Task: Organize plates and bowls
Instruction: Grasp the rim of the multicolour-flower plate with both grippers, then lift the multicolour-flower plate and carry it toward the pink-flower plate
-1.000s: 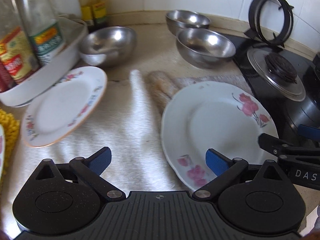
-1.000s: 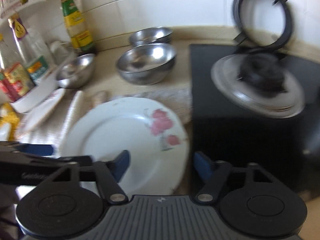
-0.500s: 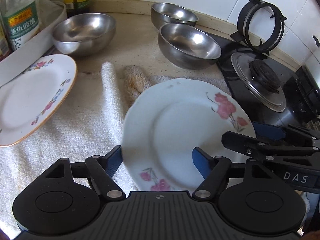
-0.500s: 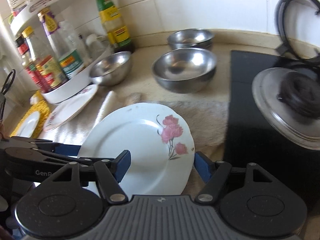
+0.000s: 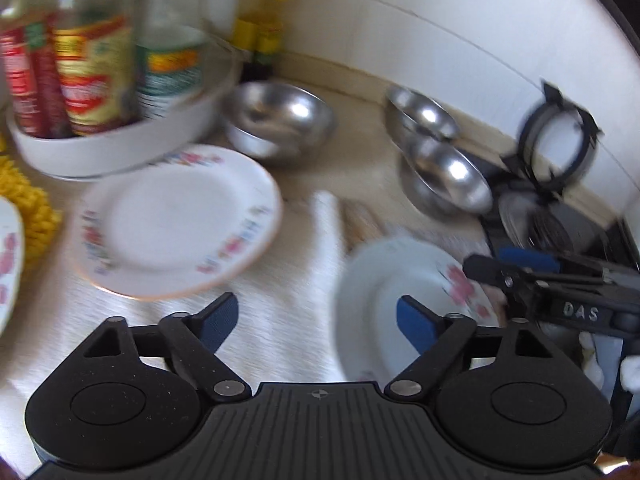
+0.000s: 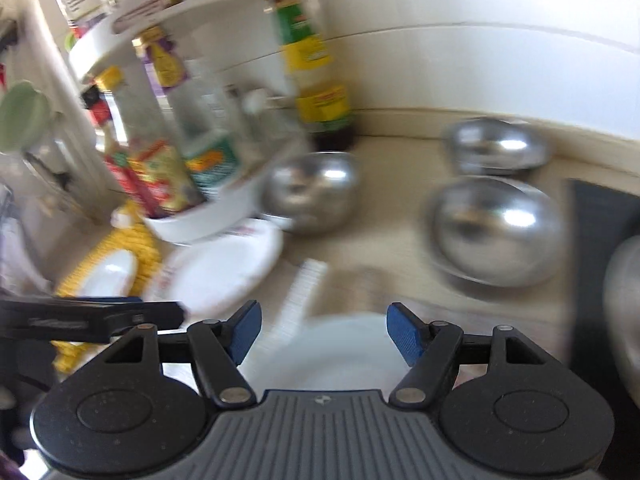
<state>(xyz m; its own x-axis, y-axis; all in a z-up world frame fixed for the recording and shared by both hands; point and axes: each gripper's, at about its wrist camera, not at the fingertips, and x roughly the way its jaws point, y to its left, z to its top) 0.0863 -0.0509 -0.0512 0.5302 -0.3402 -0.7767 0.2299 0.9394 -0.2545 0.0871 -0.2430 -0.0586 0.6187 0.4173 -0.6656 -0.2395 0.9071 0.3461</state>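
Setting: beige worktop [image 5: 360,148] under a white tiled wall, partly covered by a white towel [image 5: 280,320]; both views are motion-blurred.
Rose plate: white plate with pink roses [image 5: 400,280] lies on the towel toward the worktop's near edge, just beside the black hob [image 5: 580,224].
Second plate: flower-rimmed plate [image 5: 176,216] sits farther left on the towel, its far rim tucked against the white condiment tray [image 5: 120,148].
Third plate: only a sliver [image 5: 8,256] shows at the left edge, on a yellow mat [image 5: 28,208].
Bowls: one steel bowl [image 5: 280,120] stands beside the tray; two more [image 5: 448,176] [image 5: 424,112] stand close together near the back edge, next to the hob.
Left gripper: the left gripper [image 5: 318,318] is spread wide with nothing between its blue pads; its right pad overlaps the rose plate's left part, contact unclear.
Right gripper: the right gripper [image 6: 324,334] is also wide open and empty, poised over the rose plate's rim; touching cannot be told.
In the way: sauce bottles [image 5: 92,64] crowd the tray at the back left corner; a pan support [image 5: 556,148] leans against the wall behind the hob.
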